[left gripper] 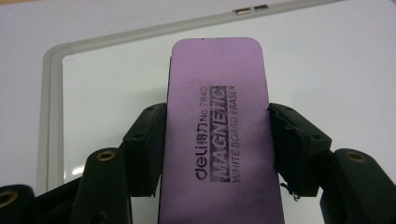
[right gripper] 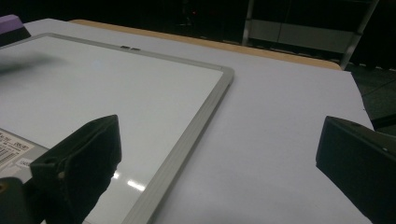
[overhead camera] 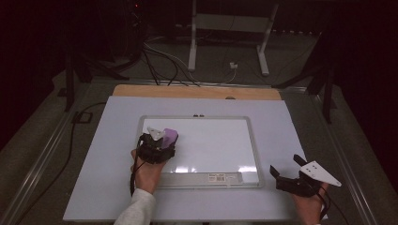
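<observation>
A purple whiteboard eraser (left gripper: pixel 217 135) printed "MAGNETIC WHITE BOARD ERASER" sits between my left gripper's (left gripper: pixel 217 126) black jaws, which are shut on its two long sides. In the high view that left gripper (overhead camera: pixel 162 140) holds the eraser (overhead camera: pixel 171 136) on the left part of the whiteboard (overhead camera: pixel 251 140). The whiteboard's grey frame (left gripper: pixel 49 102) runs along the left of the left gripper view. My right gripper (overhead camera: pixel 285 165) stands open off the board's lower right corner, over the white table sheet. Nothing is between its jaws (right gripper: pixel 219 149) in the right gripper view.
The whiteboard (right gripper: pixel 212 102) lies on a white sheet (overhead camera: pixel 103 154) over a wooden table (overhead camera: pixel 126 90). A barcode label (overhead camera: pixel 217 177) sits on the board's bottom tray. Cables (overhead camera: pixel 159 61) and a white metal stand (overhead camera: pixel 192 42) are on the floor beyond the table.
</observation>
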A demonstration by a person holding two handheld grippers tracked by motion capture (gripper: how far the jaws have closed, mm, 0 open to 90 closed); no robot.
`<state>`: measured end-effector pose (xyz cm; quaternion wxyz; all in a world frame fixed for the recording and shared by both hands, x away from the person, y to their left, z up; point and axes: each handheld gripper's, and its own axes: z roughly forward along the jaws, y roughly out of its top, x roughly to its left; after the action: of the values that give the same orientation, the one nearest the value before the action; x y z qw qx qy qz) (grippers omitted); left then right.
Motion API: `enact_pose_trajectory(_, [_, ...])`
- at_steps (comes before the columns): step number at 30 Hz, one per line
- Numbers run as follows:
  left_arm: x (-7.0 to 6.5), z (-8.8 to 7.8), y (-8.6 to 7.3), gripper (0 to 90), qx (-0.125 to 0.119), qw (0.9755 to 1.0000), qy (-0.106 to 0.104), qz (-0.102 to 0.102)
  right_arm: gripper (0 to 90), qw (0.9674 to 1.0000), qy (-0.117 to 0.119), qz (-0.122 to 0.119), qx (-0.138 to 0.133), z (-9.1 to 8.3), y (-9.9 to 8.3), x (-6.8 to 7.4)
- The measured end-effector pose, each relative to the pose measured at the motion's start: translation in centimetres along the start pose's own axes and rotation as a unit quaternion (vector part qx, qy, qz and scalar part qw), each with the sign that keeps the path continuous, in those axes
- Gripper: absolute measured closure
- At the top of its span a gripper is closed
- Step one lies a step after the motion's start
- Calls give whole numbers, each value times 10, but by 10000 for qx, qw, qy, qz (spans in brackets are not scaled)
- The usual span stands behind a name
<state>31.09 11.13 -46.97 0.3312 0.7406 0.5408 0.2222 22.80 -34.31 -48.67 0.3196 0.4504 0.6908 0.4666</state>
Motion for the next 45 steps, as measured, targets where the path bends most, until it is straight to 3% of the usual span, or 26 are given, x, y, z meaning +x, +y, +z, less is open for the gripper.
enact_pose_trajectory(17, [8,-17,-29,415,216,9997,21,105,7,10000,17,4,15,1,0,1])
enact_pose_trajectory(26, [11,-13,-44,413,407,9990,46,161,7,10000,14,-4,15,1,0,2])
enact_pose_trajectory(29, [12,-13,-45,399,337,9993,34,129,6,10000,12,-4,17,1,0,2])
enact_pose_trajectory(32, [10,-18,-43,318,112,9997,37,192,7,10000,13,-2,11,0,0,1])
enact_pose_trajectory(36, [4,-26,-38,302,-169,9985,-90,515,7,10000,10,2,13,0,0,1])
enact_pose_trajectory(39, [0,-26,-38,324,-121,9976,-117,669,6,10000,8,0,14,0,0,1])
enact_pose_trajectory(45, [5,-16,-41,329,153,9982,-78,575,7,10000,11,2,8,0,0,1])
